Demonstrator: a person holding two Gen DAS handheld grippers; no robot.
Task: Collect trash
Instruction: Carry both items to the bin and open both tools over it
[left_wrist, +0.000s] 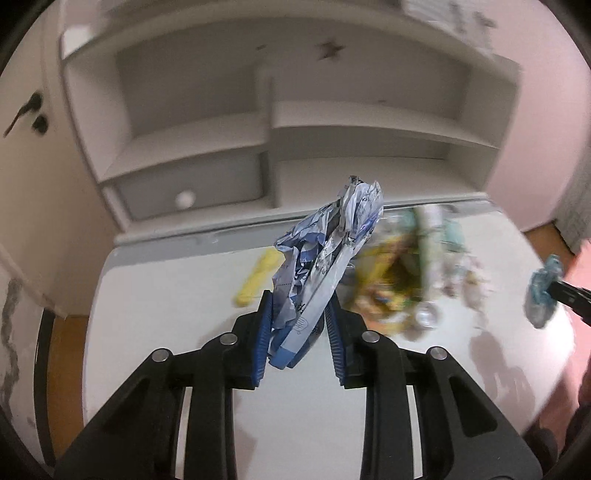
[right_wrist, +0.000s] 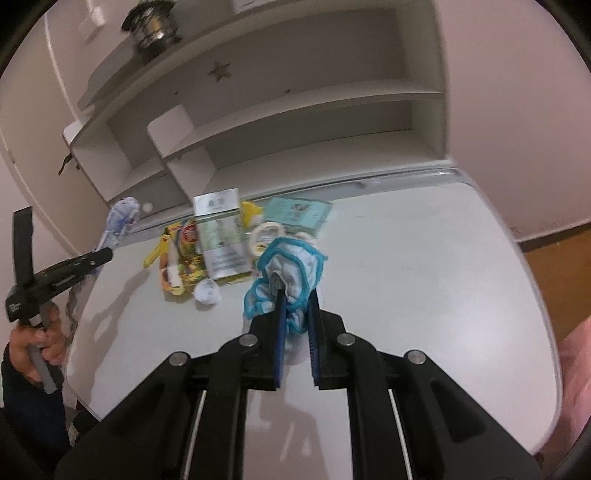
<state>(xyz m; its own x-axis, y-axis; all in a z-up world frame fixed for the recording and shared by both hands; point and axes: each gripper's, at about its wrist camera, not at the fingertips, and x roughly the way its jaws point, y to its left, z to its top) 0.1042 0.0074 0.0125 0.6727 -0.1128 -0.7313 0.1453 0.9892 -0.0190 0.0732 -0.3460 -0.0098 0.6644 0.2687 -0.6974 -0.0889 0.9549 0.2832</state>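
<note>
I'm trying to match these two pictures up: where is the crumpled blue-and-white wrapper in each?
Left wrist view: crumpled wrapper at centre, gripped in the left claw.
Right wrist view: far left, above the table edge.
Shared landmark: the white shelf unit behind the table.

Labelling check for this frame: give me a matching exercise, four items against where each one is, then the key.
Items:
1. crumpled blue-and-white wrapper
2. blue-edged cloth
3. silver carton
4. yellow packet

Places:
A. held in the right gripper
B. lying on the table in the trash pile
C. held in the left gripper
D. on the table, left of the pile

Pairs: 1-C, 2-A, 3-B, 4-D
</note>
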